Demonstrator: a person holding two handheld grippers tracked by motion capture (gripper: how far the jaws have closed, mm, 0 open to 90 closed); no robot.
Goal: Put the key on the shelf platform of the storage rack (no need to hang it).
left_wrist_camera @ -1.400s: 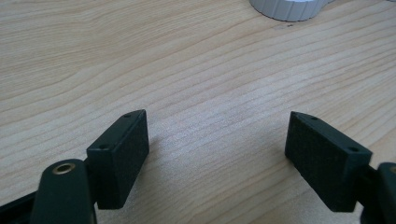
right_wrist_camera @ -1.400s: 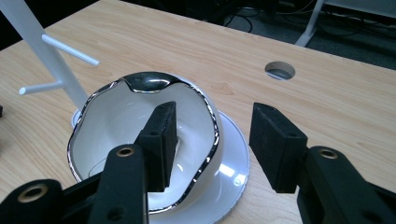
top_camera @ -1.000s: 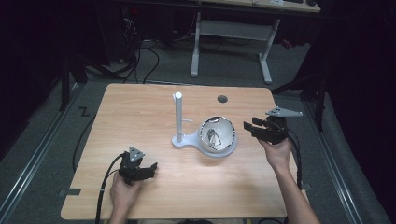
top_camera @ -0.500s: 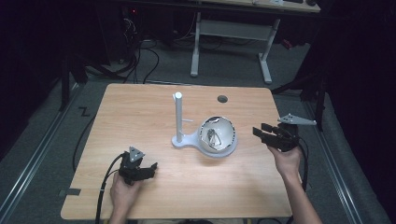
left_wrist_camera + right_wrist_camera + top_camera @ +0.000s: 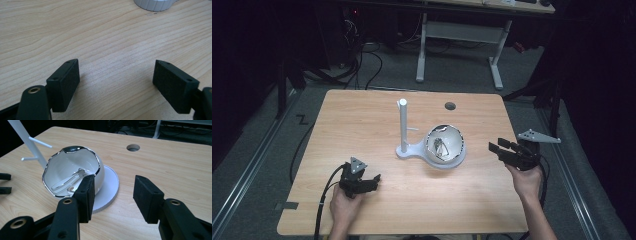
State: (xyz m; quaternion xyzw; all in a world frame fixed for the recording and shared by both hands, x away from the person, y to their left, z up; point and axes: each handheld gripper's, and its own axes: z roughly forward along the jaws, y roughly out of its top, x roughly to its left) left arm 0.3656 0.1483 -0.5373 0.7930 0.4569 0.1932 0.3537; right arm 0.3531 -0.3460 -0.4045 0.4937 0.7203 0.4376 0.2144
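Table: right gripper now farther right

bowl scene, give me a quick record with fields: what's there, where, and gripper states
bowl: white with a wavy silver rim, on the round base of the stand
in bowl: thin metal clip-like piece, exact kind unclear
stand: white upright post with side pegs, mid table
table: light wood, round hole near far edge
left gripper: open, nothing between the jaws, low over the near left of the table
right gripper: open, nothing between the jaws, right of the bowl, apart from it
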